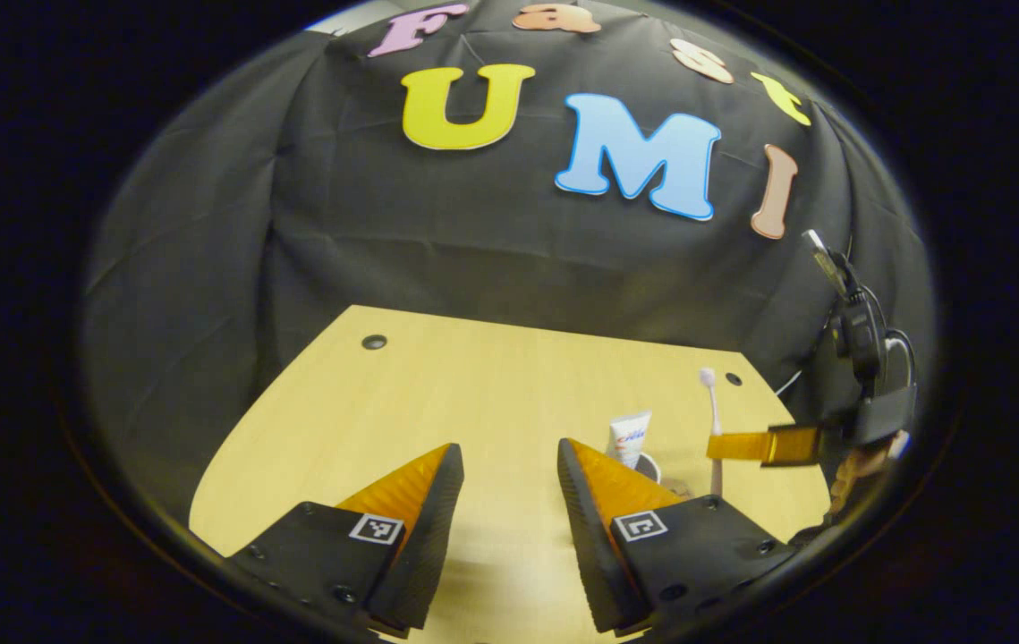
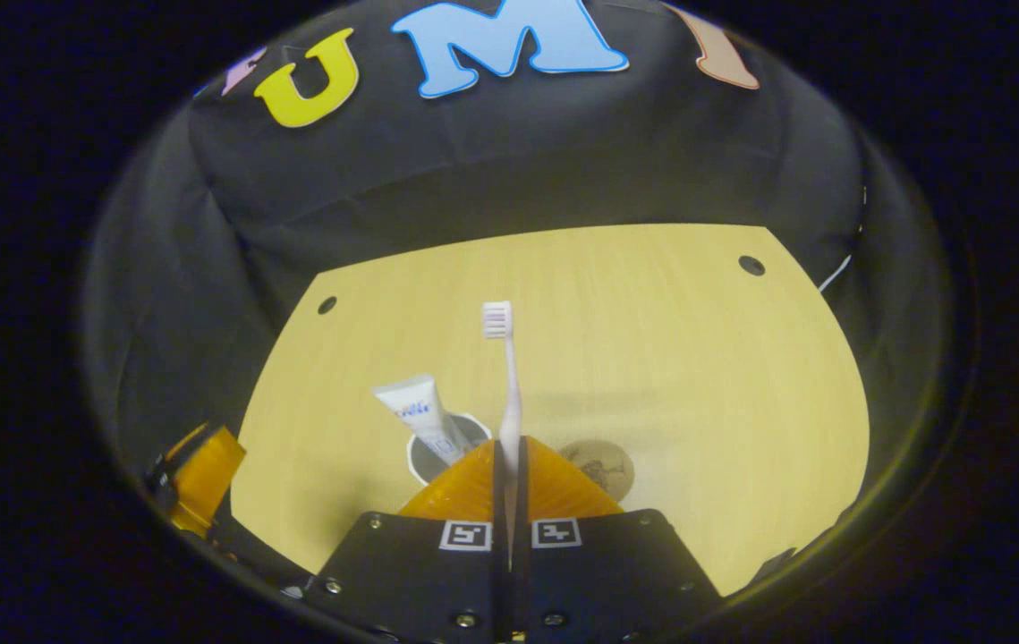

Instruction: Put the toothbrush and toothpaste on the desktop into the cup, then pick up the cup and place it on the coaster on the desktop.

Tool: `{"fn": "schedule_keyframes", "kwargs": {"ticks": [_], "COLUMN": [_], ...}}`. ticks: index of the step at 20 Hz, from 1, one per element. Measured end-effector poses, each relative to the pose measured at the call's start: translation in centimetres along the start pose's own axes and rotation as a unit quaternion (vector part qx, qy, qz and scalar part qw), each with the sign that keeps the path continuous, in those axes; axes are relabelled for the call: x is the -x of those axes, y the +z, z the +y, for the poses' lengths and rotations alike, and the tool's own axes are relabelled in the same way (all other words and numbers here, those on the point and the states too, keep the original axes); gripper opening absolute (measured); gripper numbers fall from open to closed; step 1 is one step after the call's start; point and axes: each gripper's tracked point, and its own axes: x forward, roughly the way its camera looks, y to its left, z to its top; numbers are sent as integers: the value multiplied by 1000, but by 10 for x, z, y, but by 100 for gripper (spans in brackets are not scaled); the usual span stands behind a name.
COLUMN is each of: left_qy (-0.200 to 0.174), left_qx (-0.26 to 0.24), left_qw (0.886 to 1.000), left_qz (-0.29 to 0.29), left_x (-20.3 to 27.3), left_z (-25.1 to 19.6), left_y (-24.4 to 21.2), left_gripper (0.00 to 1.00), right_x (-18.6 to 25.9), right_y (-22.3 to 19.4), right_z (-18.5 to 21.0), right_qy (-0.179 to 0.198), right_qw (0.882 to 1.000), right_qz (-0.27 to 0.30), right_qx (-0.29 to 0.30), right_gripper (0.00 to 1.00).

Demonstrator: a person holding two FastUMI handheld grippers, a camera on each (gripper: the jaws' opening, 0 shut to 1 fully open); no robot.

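Observation:
In the right gripper view my right gripper (image 2: 509, 447) is shut on a white toothbrush (image 2: 507, 376) that stands upright, bristles up. Just left of it a white toothpaste tube (image 2: 420, 413) leans out of a white cup (image 2: 437, 447). A round brown coaster (image 2: 600, 467) lies on the desk right of the fingers. In the left gripper view my left gripper (image 1: 509, 465) is open over the bare desk; the toothpaste (image 1: 631, 438), the cup's rim (image 1: 649, 464) and the toothbrush (image 1: 711, 420) held by the right gripper (image 1: 746, 445) show at the right.
The yellow wooden desktop (image 2: 652, 358) has small dark holes near its far corners (image 2: 751, 265). Black cloth walls close in behind and at both sides. The left gripper's finger (image 2: 205, 478) pokes in at the lower left of the right gripper view.

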Motion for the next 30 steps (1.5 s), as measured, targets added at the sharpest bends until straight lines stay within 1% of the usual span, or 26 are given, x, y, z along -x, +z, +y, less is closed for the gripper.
{"fn": "schedule_keyframes", "kwargs": {"ticks": [4,6,9,13,16,20,22,23,24,25,30], "left_qy": [30,42,49,46,38,19,7,-1,-9,-17,-62], "left_qx": [20,24,29,16,7,0,-7,-11,-15,-19,-33], "left_qw": [999,999,998,999,999,1000,1000,1000,999,999,996], "left_qz": [4,5,6,6,8,20,25,27,28,30,50], "left_x": [30,42,52,59,58,55,50,49,49,47,27], "left_z": [41,57,73,77,73,63,55,49,42,34,-8], "left_y": [-14,-22,-27,-29,-27,-33,-36,-38,-39,-40,-48], "left_gripper": [71,71,71,71,71,71,71,71,71,71,71], "right_x": [-18,-31,-43,-58,-65,-56,-53,-51,-49,-46,-27], "right_y": [21,28,36,27,13,-8,-25,-32,-41,-45,-55], "right_z": [15,20,25,27,23,27,24,25,23,20,10], "right_qy": [9,6,0,3,-1,-2,-3,2,0,-4,-10], "right_qw": [999,999,998,994,989,985,986,987,988,989,989], "right_qz": [-23,-30,-57,-97,-129,-167,-162,-154,-148,-146,-145], "right_qx": [-28,-36,-37,-56,-70,-51,-40,-37,-34,-33,-25], "right_gripper": [2,2,2,2,2,4,7,12,20,22,21]}}
